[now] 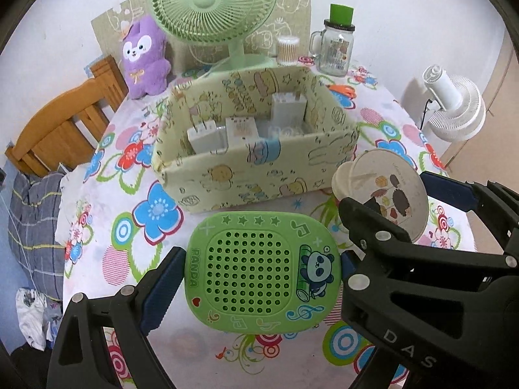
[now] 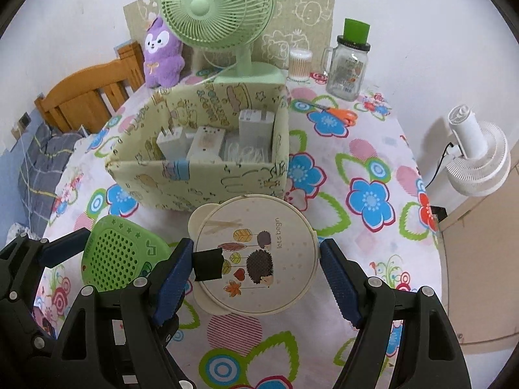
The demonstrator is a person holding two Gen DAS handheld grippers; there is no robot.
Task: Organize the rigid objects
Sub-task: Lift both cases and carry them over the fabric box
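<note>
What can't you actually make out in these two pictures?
- Floor of the pale patterned fabric storage box: hidden by its front wall in both views.
- Label on the clear glass handled jar: too small to read.
- Underside of the green perforated panda case: faces away in both views.
- Round cream hedgehog-print lid: in the left wrist view the right gripper covers part of it.

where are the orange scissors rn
The orange scissors lie on the floral tablecloth at the far right, between the fabric box and the glass mug jar, right wrist view.

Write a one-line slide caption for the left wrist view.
Left gripper clamps green panda speaker before patterned storage box holding chargers.
</note>
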